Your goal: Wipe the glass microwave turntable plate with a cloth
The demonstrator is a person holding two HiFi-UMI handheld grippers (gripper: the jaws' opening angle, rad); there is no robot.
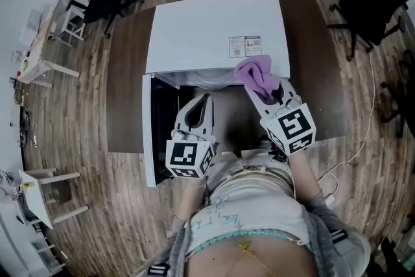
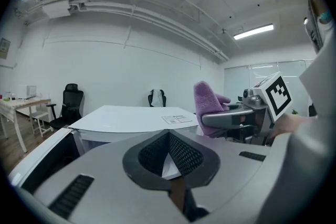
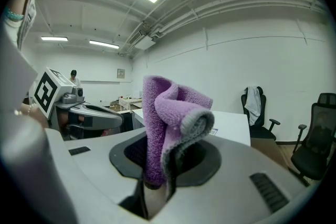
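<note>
Purple cloth (image 3: 167,113) nipped by right gripper (image 1: 264,90), level beside left gripper (image 1: 205,100).

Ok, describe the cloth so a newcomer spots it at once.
Find the white microwave on the dark table, door open. At its front right corner, the right hand-held gripper is shut on a bunched cloth. It is the only purple, fuzzy thing; the left hand-held gripper is shut and empty.

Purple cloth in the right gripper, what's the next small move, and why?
Probably ease the right gripper forward into the open microwave. It is shut on the purple cloth just before the cavity, the door stands swung open at the left, and the left gripper is shut and empty beside it. The glass plate itself is not in view.
</note>
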